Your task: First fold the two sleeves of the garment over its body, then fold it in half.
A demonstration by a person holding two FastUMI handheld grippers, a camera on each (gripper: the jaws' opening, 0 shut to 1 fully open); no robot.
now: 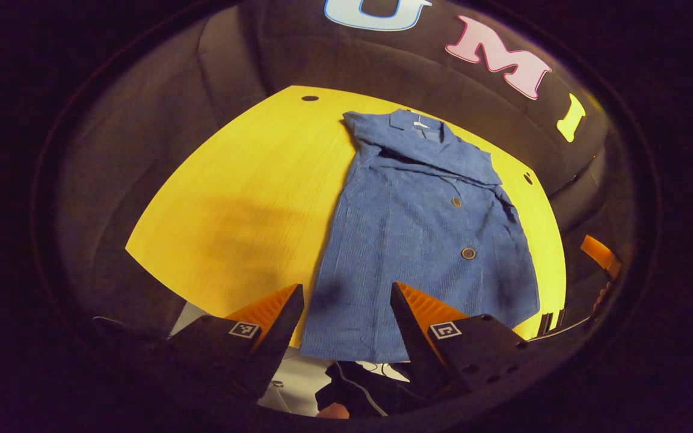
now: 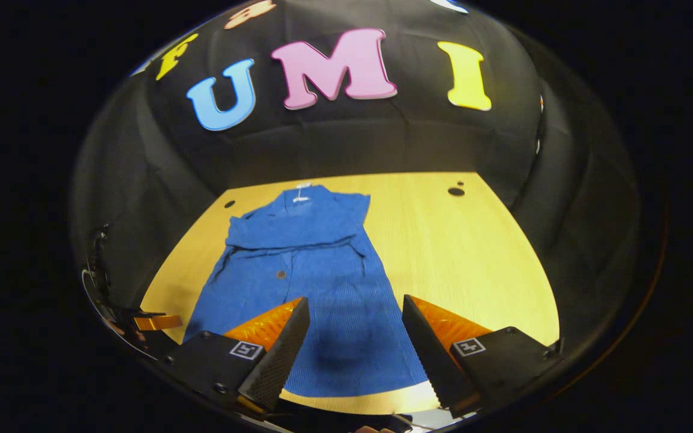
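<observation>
A blue buttoned garment lies flat on the yellow table, collar at the far end, both short sleeves folded across its chest. In the right gripper view the same garment lies left of centre on the table. My left gripper hovers open above the hem's left corner, nothing between its fingers. My right gripper hangs open over the lower part of the body, near the hem, casting a shadow on the cloth.
Small dark holes mark the table top. The other gripper's finger shows at the far right edge and at the lower left. Bare table spreads left of the garment in the left gripper view. Dark clothing of the person lies below the near edge.
</observation>
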